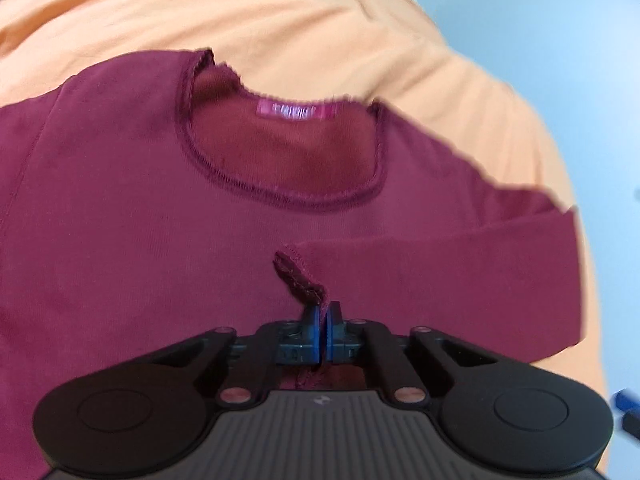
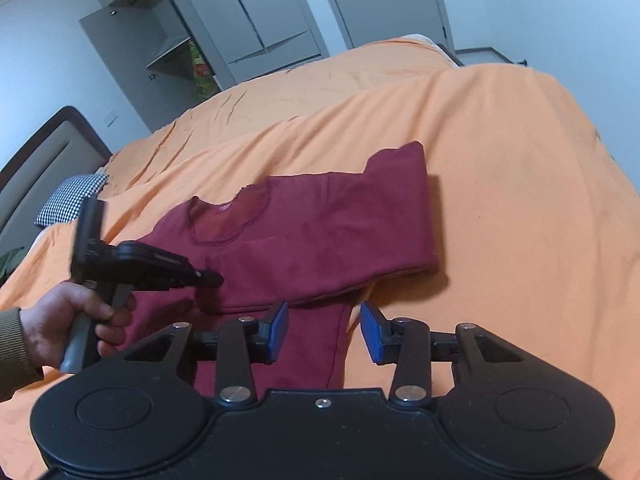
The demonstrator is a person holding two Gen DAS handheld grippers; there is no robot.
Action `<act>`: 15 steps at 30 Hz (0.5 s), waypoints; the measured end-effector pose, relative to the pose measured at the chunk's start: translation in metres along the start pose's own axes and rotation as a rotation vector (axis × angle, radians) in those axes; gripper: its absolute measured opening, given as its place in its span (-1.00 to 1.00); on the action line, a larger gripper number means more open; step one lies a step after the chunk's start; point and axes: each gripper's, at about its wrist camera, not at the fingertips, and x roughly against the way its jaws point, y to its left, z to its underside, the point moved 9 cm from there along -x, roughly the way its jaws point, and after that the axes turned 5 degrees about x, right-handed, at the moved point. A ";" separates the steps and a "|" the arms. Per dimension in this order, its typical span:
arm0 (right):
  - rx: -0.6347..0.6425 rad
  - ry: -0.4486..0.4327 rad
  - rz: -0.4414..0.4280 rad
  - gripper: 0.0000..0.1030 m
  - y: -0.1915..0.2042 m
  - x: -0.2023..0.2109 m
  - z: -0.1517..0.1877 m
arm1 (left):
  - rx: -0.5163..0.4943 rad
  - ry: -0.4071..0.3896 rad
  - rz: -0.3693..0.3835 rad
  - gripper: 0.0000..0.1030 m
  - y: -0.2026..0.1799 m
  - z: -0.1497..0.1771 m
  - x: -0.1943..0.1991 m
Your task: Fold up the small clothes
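Maroon long-sleeved cotton shirt (image 1: pixel 120 240) on orange bedspread (image 2: pixel 520 200), my left claw (image 1: pixel 324 312) pinching its sleeve cuff (image 1: pixel 298 268), my right claw (image 2: pixel 324 330) spread wide.

An orange bedspread (image 2: pixel 500 184) covers a wide bed and fills most of both views, lightly creased. A dark-framed padded headboard (image 2: pixel 44 152) stands at the left, with a black-and-white checked pillow (image 2: pixel 70 196) beside it. Behind are a grey wardrobe (image 2: pixel 224 28) with one open shelf bay, a grey door (image 2: pixel 384 0), and pale bluish walls (image 2: pixel 560 12).
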 end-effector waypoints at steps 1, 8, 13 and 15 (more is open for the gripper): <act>-0.007 -0.002 -0.001 -0.17 -0.001 -0.002 -0.003 | 0.018 -0.028 0.026 -0.97 0.001 -0.005 0.010; -0.028 -0.073 -0.015 0.02 -0.014 -0.025 -0.054 | 0.124 -0.251 -0.144 -0.97 0.091 -0.049 0.101; -0.095 -0.060 -0.056 0.02 -0.030 -0.092 -0.087 | 0.175 -0.252 -0.286 -0.97 0.152 -0.061 0.115; -0.140 -0.047 -0.099 -0.03 -0.032 -0.120 -0.099 | 0.177 -0.242 -0.291 -0.96 0.159 -0.062 0.114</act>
